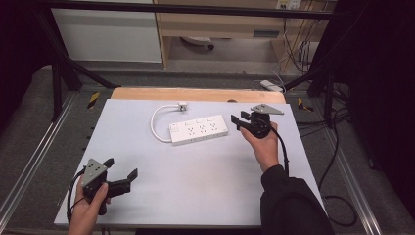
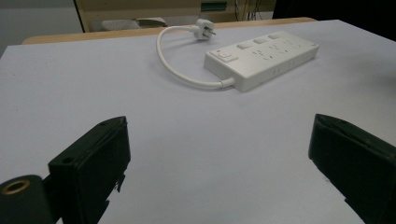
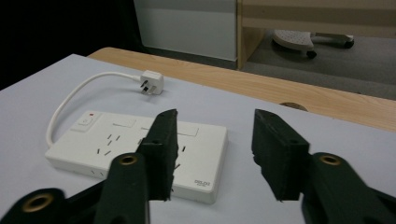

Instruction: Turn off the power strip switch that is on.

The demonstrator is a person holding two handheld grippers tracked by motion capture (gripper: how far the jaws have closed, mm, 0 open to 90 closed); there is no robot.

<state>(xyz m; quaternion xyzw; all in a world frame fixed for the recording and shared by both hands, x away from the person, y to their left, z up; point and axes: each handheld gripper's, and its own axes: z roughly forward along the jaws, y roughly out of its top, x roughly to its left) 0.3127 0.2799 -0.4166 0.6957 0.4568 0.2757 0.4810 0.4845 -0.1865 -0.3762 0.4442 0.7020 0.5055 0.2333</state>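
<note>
Your right claw (image 1: 236,120) hung released, jaws apart and empty, just beside the near end of the white power strip (image 1: 198,129) on the counter (image 1: 195,181). Your left claw (image 1: 121,171) was released too, jaws spread wide, the strip well ahead of it. The strip's cord (image 1: 155,122) looped beyond, plug (image 1: 182,105) lying loose.

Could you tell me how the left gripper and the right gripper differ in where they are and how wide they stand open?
The left gripper sits at the table's near left corner, far from the power strip; the right gripper hovers just beside the strip's right end. The left gripper's jaws are spread wider than the right's. Both are open, hold nothing, and point toward the strip.
</note>
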